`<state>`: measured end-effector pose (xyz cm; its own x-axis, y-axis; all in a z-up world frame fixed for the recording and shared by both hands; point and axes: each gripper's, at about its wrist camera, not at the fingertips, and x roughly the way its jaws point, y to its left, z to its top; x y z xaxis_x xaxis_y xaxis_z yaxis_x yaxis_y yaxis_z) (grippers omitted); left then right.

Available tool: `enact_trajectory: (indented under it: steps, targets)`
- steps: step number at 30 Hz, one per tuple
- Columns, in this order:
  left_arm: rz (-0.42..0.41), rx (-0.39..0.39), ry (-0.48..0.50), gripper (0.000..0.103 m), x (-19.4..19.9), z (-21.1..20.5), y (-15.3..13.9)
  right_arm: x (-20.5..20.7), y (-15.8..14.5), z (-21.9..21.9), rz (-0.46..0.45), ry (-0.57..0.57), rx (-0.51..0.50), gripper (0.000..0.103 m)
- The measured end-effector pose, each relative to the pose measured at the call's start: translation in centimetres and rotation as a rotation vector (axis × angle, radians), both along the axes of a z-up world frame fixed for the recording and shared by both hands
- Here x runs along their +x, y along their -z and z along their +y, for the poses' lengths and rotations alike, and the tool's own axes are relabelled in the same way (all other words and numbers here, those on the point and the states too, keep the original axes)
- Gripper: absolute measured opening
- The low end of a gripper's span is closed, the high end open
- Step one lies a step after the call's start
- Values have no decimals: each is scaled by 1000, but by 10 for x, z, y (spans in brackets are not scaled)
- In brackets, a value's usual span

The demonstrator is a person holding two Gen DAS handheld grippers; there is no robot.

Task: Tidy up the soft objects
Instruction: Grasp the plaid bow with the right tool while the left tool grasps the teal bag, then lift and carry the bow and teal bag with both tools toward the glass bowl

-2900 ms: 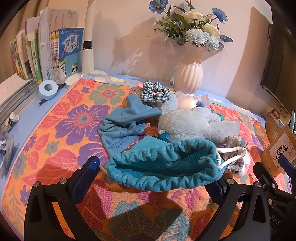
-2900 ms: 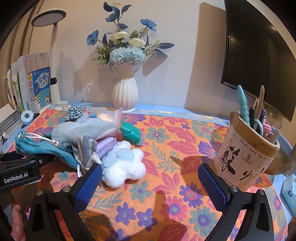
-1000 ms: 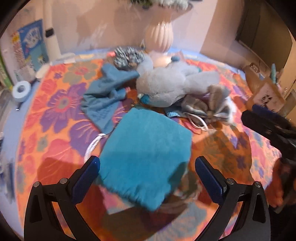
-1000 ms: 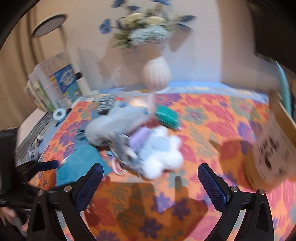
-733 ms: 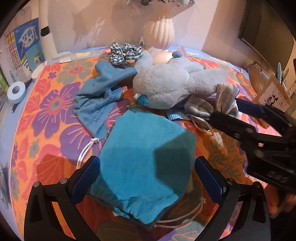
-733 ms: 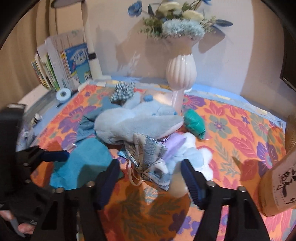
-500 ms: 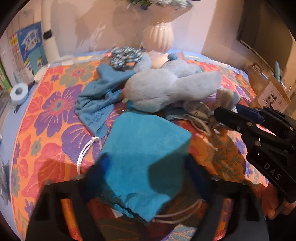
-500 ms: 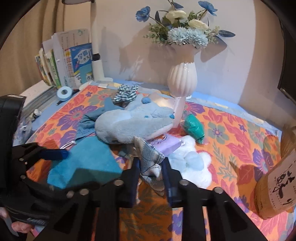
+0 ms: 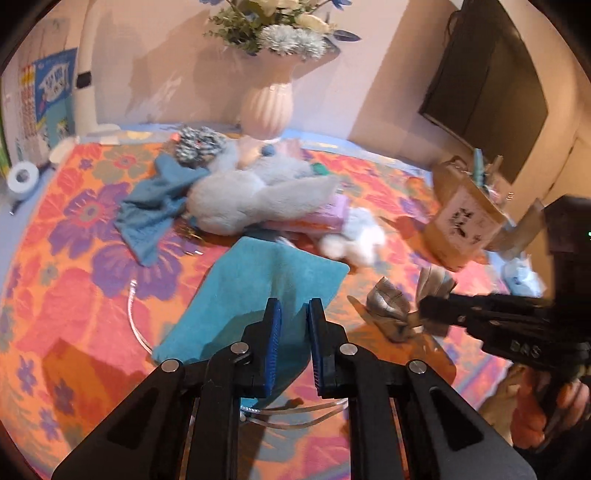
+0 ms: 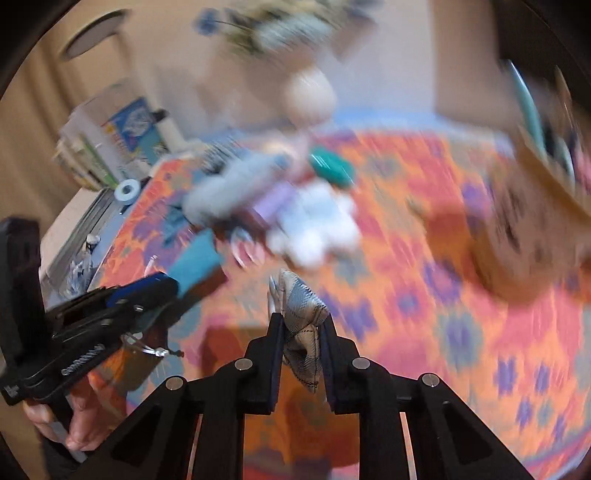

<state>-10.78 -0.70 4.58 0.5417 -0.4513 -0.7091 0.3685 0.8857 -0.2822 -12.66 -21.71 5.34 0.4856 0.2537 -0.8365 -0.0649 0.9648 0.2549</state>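
Both grippers clamped on fabric over the floral tablecloth (image 9: 74,280)

Left gripper (image 9: 293,314) has its jaws pinched on the teal drawstring pouch (image 9: 266,284), lying just in front of the grey plush toy (image 9: 251,199). Right gripper (image 10: 301,325) is squeezing the plaid checked bow (image 10: 301,314), held off the pile, near the pen holder (image 9: 461,225).

A floral cloth (image 9: 74,236) in orange, pink and purple is spread over the counter (image 9: 22,206). At the far edge, against the wall, a white ribbed vase (image 9: 266,105) is set, filled with artificial flowers (image 9: 280,26). To the far left a roll of white tape (image 9: 23,177) is seen, with books (image 9: 51,99) stood upright behind it and a white lamp post (image 9: 86,85) beside them. On the right a wooden pen holder (image 9: 461,225) is placed, and a dark monitor (image 9: 487,88) is mounted behind it.
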Motion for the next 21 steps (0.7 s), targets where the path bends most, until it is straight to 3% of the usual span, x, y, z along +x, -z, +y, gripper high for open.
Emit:
enact_trajectory:
  steps: [2, 4, 5, 6, 7, 9, 10, 12, 17, 21]
  targets:
    - [0, 21, 6, 12, -5, -7, 1, -3, 7, -16, 20, 27, 39, 18]
    - [29, 32, 24, 13, -7, -12, 7, -8, 13, -28, 18, 64, 22, 27]
    - [52, 38, 15, 21, -6, -12, 10, -10, 14, -32, 20, 78, 16, 32]
    - [64, 40, 7, 38, -7, -10, 12, -11, 16, -35, 23, 86, 11, 50]
    - [73, 40, -2, 47, -6, -9, 13, -12, 17, -37, 22, 88, 8, 69]
    - [74, 38, -27, 84, -8, -4, 16, -16, 17, -38, 11, 78, 16, 80]
    - [61, 33, -41, 88, -9, 0, 16, -16, 18, -38, 8, 65, 26, 81]
    - [53, 35, -68, 94, -10, 3, 15, -16, 20, -39, 8, 38, 36, 82]
    - [51, 136, -84, 94, 4, -11, 22, -9, 33, -27, 8, 5, -3, 85]
    - [45, 246, -72, 94, 9, -26, 35, -6, 37, -9, -28, -15, -127, 84]
